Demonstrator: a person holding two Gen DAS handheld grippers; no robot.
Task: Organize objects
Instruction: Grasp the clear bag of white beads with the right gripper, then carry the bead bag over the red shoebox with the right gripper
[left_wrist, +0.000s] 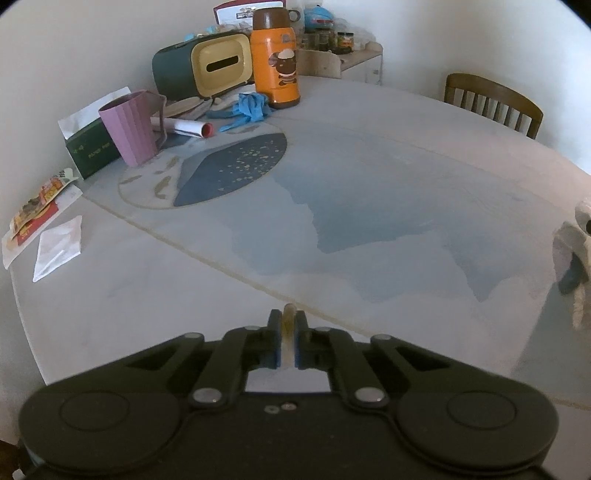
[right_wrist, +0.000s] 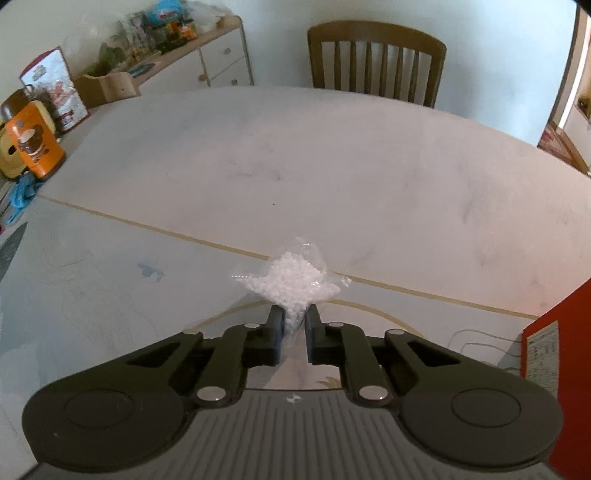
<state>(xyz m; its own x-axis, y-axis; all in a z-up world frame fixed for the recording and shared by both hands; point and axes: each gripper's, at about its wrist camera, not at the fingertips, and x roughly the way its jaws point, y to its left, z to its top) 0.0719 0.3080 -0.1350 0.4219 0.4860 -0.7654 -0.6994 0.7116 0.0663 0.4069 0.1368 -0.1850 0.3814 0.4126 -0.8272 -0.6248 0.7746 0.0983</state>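
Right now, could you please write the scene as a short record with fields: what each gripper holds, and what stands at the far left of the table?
left gripper: jaws shut on a thin pale stick-like item; what it is cannot be told
right gripper: jaws shut on a clear bag of white granules
table: large, pale, mostly bare in the middle
far left group: orange flask, purple cup, green tissue box, blue gloves
behind table: wooden chair
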